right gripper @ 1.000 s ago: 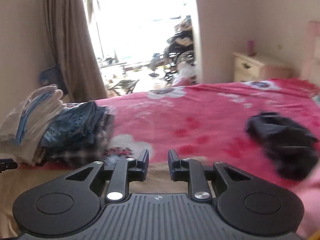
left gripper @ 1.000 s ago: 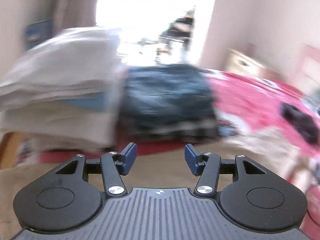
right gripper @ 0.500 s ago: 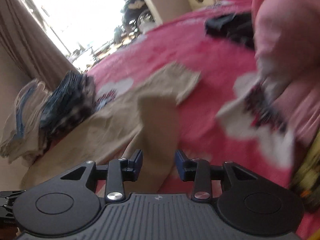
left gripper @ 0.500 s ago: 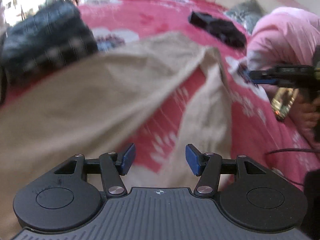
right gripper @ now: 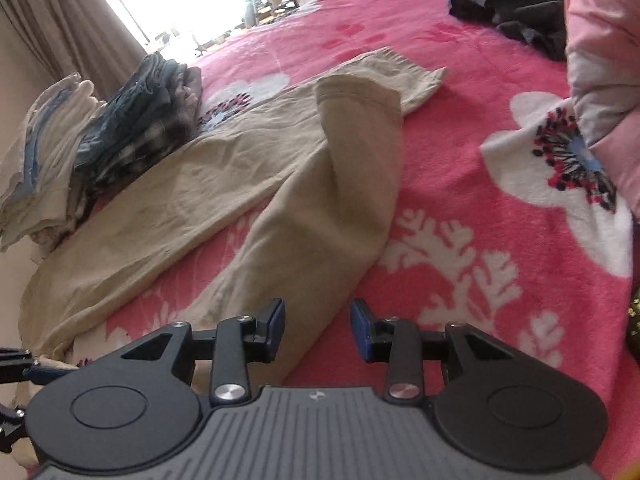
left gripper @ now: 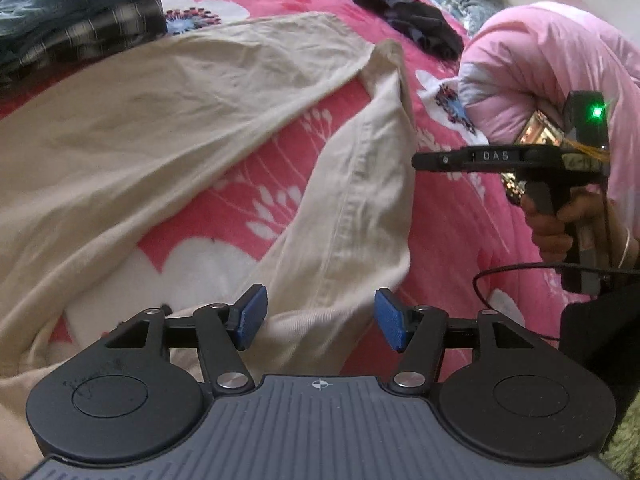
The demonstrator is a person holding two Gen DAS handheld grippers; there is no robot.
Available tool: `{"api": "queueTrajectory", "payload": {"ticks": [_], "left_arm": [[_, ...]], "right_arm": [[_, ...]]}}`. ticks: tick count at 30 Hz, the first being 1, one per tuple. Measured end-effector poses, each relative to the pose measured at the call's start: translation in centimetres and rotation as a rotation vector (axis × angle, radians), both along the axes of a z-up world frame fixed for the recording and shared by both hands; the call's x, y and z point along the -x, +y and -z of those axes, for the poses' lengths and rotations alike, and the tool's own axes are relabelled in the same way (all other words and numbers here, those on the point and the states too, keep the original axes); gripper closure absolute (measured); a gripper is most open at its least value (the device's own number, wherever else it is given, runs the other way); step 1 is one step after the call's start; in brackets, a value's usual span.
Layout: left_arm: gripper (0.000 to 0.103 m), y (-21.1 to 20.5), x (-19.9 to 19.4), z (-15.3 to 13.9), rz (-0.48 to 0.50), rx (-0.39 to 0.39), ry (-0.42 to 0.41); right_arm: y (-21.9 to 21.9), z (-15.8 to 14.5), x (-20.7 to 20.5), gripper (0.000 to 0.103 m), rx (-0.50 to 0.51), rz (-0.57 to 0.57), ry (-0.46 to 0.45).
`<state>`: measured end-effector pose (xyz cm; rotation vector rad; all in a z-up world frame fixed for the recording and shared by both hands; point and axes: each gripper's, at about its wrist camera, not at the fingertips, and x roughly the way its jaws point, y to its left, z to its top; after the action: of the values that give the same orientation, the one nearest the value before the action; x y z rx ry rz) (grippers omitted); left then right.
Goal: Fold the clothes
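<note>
Beige trousers [left gripper: 168, 120] lie spread on a pink flowered blanket [left gripper: 248, 184], their two legs splayed apart in a V. In the right wrist view the same trousers [right gripper: 248, 184] reach away toward the far hems. My left gripper [left gripper: 318, 320] hovers open just above the near leg, close to the waist end, with nothing between its blue pads. My right gripper [right gripper: 318, 330] is open too, low over the near leg's edge. Seen from the left wrist, the right gripper [left gripper: 418, 160] is held by a hand [left gripper: 560, 224] beside the leg.
Folded dark jeans and checked cloth [right gripper: 148, 120] and a stack of pale folded clothes [right gripper: 44, 152] sit at the far left. A black garment [right gripper: 516, 12] lies at the back right. A pink quilt [left gripper: 540, 72] bulges on the right. A black cable [left gripper: 520, 276] trails near the hand.
Both views have swung down from the room and window to the bed. Both grippers have come low over the beige trousers. Both stay open.
</note>
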<state>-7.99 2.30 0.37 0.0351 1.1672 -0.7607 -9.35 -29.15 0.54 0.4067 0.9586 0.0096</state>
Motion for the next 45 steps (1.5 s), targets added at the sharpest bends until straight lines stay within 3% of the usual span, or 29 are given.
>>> {"api": "queueTrajectory", "payload": {"ticks": [6,13,20,22,24,28,29,31,33,38,41,45], "left_arm": [[0.043,0.2,1.0,0.2,-0.001,0.006,-0.008],[0.045,0.6,2.2,0.4,0.033,0.042,-0.046],[0.048,0.9,3.2,0.3,0.110,0.069,-0.079],[0.050,0.9,3.6,0.4,0.137,0.077,-0.082],[0.050,0.8,4.0,0.5,0.173,0.081,-0.083],[0.050,0.6,4.9,1.1,0.253,0.069,-0.076],[0.050,0.6,5.2,1.3,0.270,0.063,-0.074],[0.050,0.4,5.5,1.8,0.294,0.052,-0.073],[0.050,0.5,5.6,2.2,0.300,0.048,-0.063],[0.050,0.8,5.7,2.4,0.297,0.039,-0.047],[0.050,1.6,5.4,1.4,0.278,0.047,-0.069],[0.049,2.8,4.8,-0.2,0.243,0.061,-0.103]], "right_arm": [[-1.2,-1.8,-0.4,0.064,0.048,0.037,-0.064],[-0.8,-2.9,-2.4,0.064,0.083,0.008,-0.075],[-0.9,-3.9,-5.2,0.062,0.172,0.037,-0.108],[-0.9,-4.2,-6.3,0.060,0.195,0.029,-0.115],[-0.7,-4.4,-7.2,0.049,0.267,0.035,-0.137],[-0.6,-2.9,-9.5,0.047,0.351,0.011,-0.121],[-0.7,-2.3,-10.0,0.048,0.351,-0.002,-0.104],[-0.9,-1.4,-10.3,0.065,0.339,-0.016,-0.080],[-1.5,-1.4,-9.4,0.099,0.317,0.012,-0.082],[-3.8,-3.7,-4.6,0.103,0.319,0.138,-0.157],[-5.5,-4.3,-1.7,0.103,0.317,0.203,-0.137],[-6.3,-3.8,0.7,0.103,0.290,0.199,-0.100]]}}
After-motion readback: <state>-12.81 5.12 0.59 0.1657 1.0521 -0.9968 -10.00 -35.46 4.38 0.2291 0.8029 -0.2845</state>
